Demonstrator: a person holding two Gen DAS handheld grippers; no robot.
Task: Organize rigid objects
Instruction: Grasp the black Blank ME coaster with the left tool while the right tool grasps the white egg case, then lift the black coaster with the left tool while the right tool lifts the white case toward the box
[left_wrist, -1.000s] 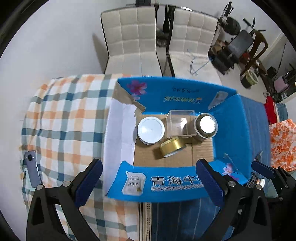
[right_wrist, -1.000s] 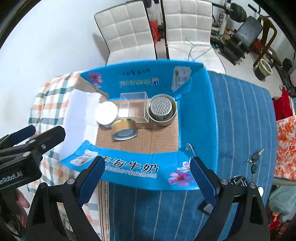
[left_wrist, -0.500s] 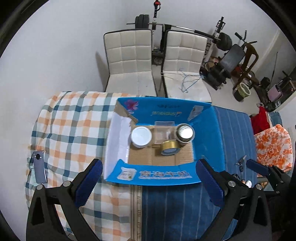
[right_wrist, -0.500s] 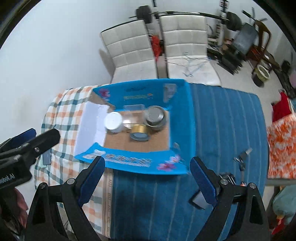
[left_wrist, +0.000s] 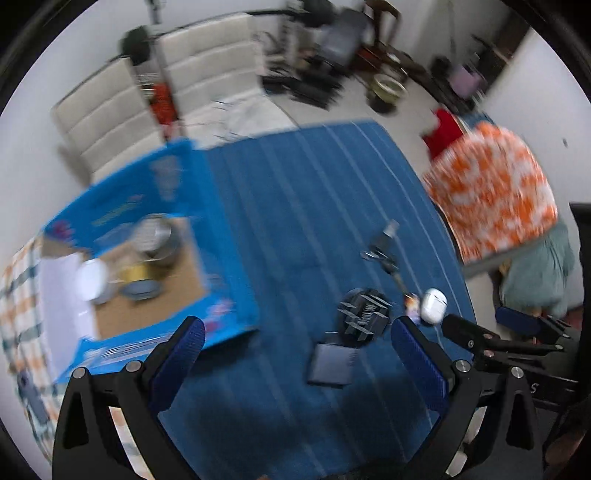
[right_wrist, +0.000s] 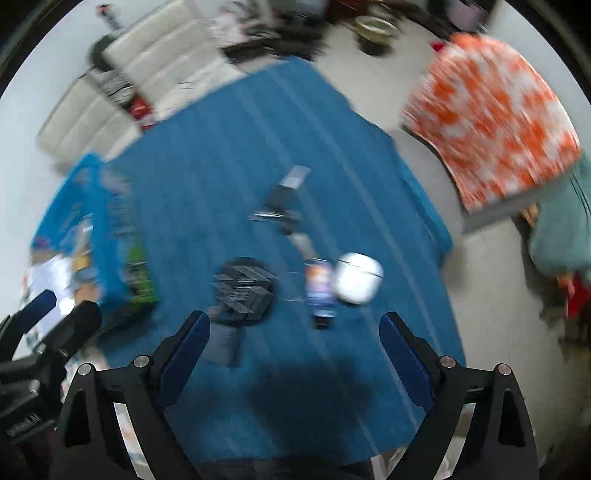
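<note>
Left gripper (left_wrist: 297, 349) jaws wide, empty, touching nothing. Right gripper (right_wrist: 295, 343) likewise wide and empty, above the blue cloth (right_wrist: 258, 155). Both views motion-blurred. White earbud case (right_wrist: 357, 277) lies on the cloth at 1 o'clock of the right gripper, just beside a small printed card (right_wrist: 319, 286); black disc (right_wrist: 243, 290) at 11 o'clock. Only the left view shows inside the blue box (left_wrist: 229, 295) at 9 o'clock: white lid (left_wrist: 92, 282), tape roll (left_wrist: 138, 282), metal tin (left_wrist: 157, 240).

Left gripper (left_wrist: 297, 341) gapes above blue cloth (left_wrist: 295, 221) — box (left_wrist: 155, 206) leftward (blurred).
</note>
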